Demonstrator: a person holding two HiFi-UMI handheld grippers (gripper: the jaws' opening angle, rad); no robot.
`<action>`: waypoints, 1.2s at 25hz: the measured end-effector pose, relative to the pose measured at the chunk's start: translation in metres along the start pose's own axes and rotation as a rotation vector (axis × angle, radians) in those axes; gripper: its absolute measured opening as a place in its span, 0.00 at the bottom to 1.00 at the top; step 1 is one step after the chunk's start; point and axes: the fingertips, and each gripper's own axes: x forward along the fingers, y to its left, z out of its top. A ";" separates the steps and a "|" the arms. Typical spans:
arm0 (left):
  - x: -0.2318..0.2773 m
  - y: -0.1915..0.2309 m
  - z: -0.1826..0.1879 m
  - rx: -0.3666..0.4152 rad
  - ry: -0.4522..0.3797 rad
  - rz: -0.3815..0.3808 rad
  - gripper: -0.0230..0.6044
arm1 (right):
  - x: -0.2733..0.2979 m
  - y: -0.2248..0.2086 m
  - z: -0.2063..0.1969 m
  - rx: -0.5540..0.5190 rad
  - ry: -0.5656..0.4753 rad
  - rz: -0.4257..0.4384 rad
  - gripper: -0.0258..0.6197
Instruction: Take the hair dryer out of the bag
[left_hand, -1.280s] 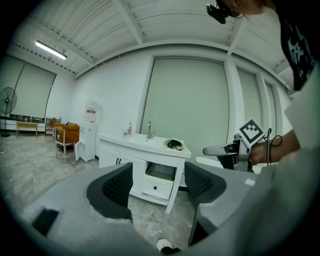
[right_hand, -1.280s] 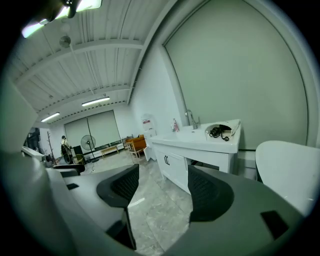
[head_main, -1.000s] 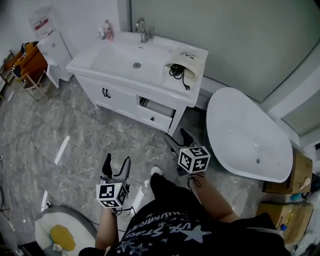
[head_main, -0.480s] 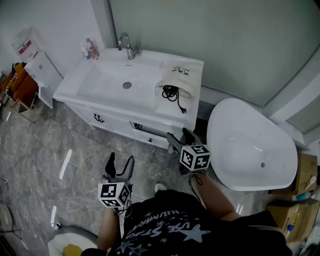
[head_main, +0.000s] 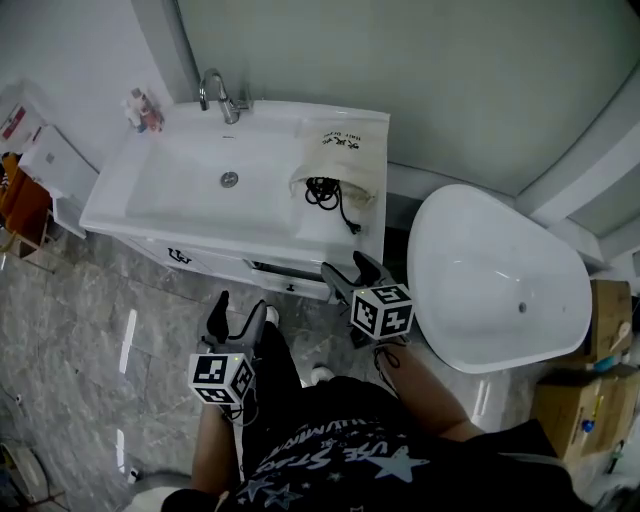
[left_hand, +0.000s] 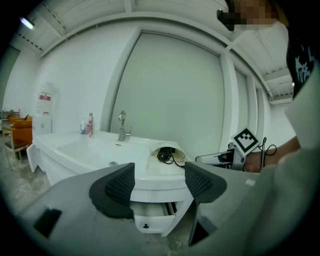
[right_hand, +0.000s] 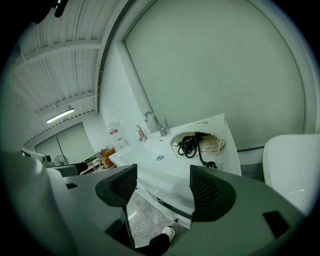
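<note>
A cream cloth bag lies on the right end of the white vanity top, its mouth toward me. A coiled black cord spills from the mouth, its plug on the counter; the hair dryer itself is hidden inside. The bag shows in both gripper views, with the cord at its mouth. My left gripper is open and empty, low in front of the cabinet. My right gripper is open and empty, just short of the counter's front edge below the bag.
A sink basin with faucet and small bottles fills the vanity's left. A drawer stands slightly pulled out. A white bathtub sits to the right, cardboard boxes beyond it. A grey wall panel rises behind.
I have stepped closer to the vanity; it and the bag have slid down and left in the head view. Both grippers stay open and now sit near the counter's front.
</note>
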 end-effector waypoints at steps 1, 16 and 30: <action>0.011 0.003 0.002 0.015 0.003 -0.018 0.56 | 0.005 -0.004 0.002 0.001 -0.001 -0.014 0.52; 0.225 0.017 0.036 0.449 0.098 -0.408 0.55 | 0.076 -0.072 0.044 0.063 0.004 -0.287 0.52; 0.346 0.005 -0.002 0.713 0.185 -0.574 0.37 | 0.106 -0.094 0.050 0.207 0.023 -0.428 0.49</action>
